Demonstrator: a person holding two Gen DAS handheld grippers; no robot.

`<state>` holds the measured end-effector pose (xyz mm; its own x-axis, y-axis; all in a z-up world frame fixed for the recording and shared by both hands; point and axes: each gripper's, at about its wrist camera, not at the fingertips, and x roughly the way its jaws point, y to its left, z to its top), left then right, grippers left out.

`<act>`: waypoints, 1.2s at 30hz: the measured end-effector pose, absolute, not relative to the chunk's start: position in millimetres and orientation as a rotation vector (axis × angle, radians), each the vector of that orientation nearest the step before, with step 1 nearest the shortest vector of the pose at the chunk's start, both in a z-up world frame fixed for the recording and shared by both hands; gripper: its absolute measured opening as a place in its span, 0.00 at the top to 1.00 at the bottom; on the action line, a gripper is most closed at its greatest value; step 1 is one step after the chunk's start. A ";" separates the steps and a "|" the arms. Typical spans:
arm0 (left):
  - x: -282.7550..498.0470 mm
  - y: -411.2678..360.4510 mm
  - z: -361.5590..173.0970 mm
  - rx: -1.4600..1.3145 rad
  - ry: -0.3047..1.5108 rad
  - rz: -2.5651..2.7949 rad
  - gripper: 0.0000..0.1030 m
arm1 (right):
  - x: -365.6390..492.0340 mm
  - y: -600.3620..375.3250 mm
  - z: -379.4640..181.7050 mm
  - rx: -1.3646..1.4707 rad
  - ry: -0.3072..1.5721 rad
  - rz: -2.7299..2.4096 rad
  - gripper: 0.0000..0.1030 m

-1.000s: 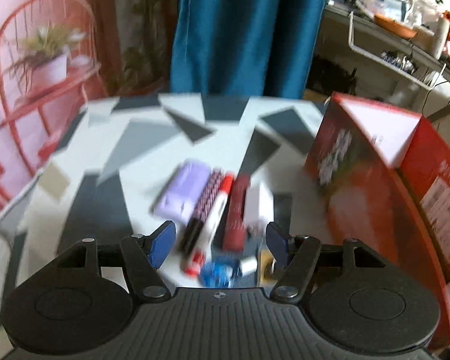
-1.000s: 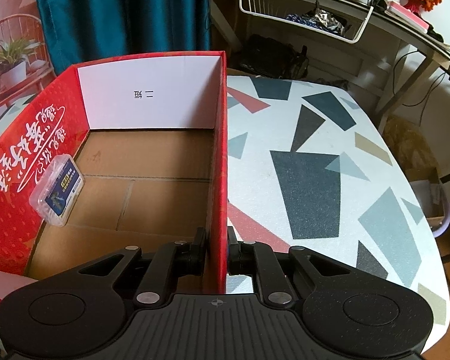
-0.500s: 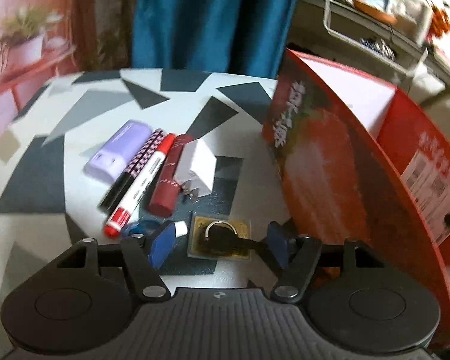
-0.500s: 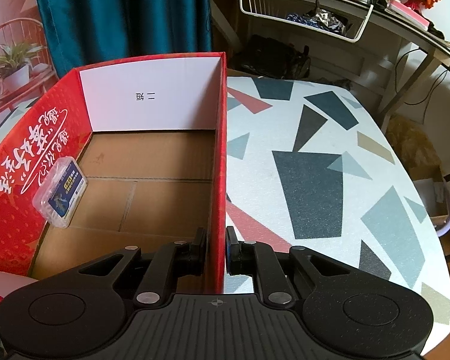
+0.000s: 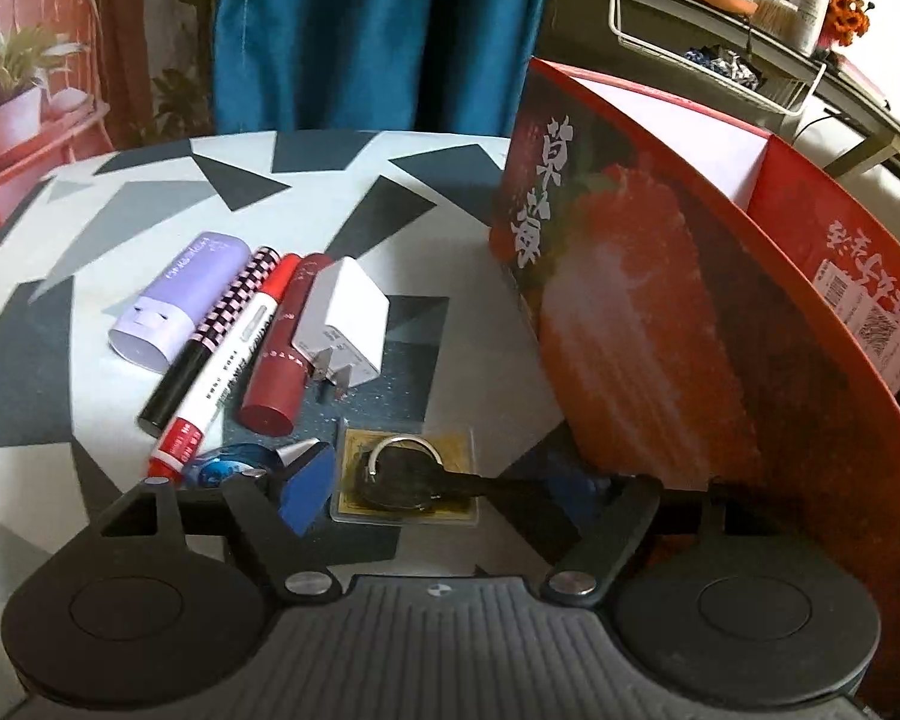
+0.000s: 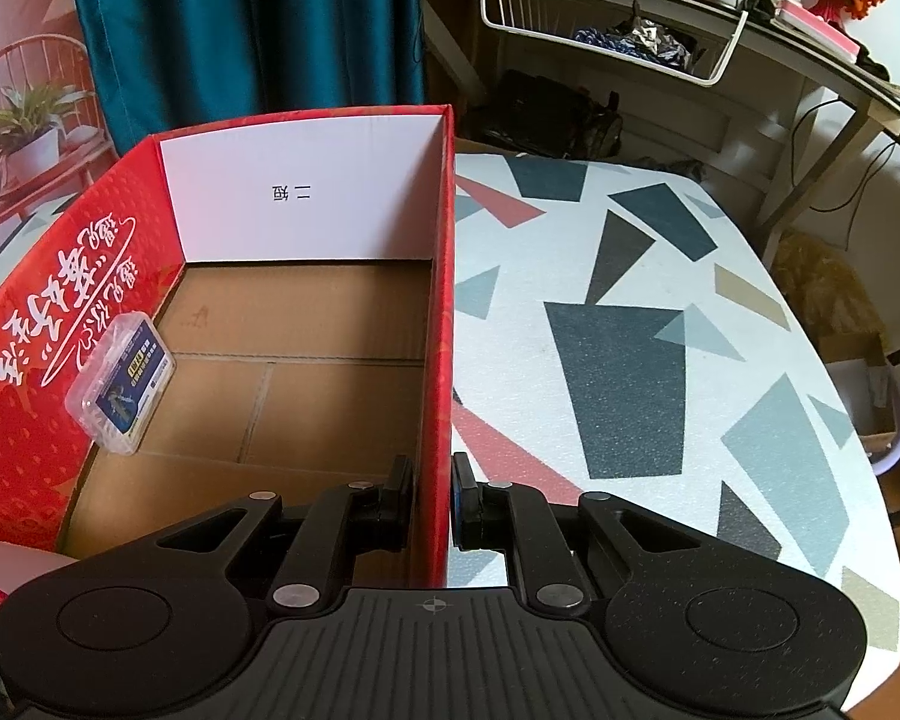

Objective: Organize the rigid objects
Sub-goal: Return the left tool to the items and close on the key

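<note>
My left gripper (image 5: 450,483) is open, low over the table, its fingers either side of a flat gold card with a black key fob and ring (image 5: 407,474). Beyond lie a white plug adapter (image 5: 345,324), a dark red tube (image 5: 282,354), a red marker (image 5: 222,366), a checked pen (image 5: 210,336), a lilac tube (image 5: 177,300) and a blue tape dispenser (image 5: 228,465). The red cardboard box (image 5: 660,324) stands to the right. My right gripper (image 6: 432,501) is shut on the box's right wall (image 6: 438,360). A clear plastic case (image 6: 120,381) leans inside the box.
The patterned table (image 6: 630,360) extends right of the box to a rounded edge. A teal curtain (image 5: 378,30) and a desk with a white wire basket (image 6: 618,30) stand behind. A red chair with a plant (image 5: 18,96) is at the far left.
My left gripper has swung right and drawn back, so the key fob card now lies between its fingers and the box looms closer. The right gripper keeps its hold on the box wall.
</note>
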<state>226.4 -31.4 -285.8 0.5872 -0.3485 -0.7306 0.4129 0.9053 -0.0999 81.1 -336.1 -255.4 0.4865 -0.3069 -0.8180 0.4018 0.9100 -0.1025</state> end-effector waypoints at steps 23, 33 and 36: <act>207.5 -35.1 -290.7 0.230 0.761 -0.448 0.29 | 81.8 -333.9 -255.6 0.097 0.977 -0.432 0.85; 205.4 -30.2 -287.7 0.224 0.774 -0.438 0.48 | 81.9 -333.9 -255.7 0.098 0.976 -0.432 0.85; 204.9 -31.6 -288.5 0.227 0.771 -0.435 0.47 | 82.1 -334.0 -255.4 0.099 0.976 -0.432 0.85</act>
<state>204.9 -31.6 -288.5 0.6346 -0.2957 -0.7140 0.4585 0.8878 0.0399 82.1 -334.0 -255.4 0.4826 -0.3101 -0.8191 0.3977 0.9108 -0.1105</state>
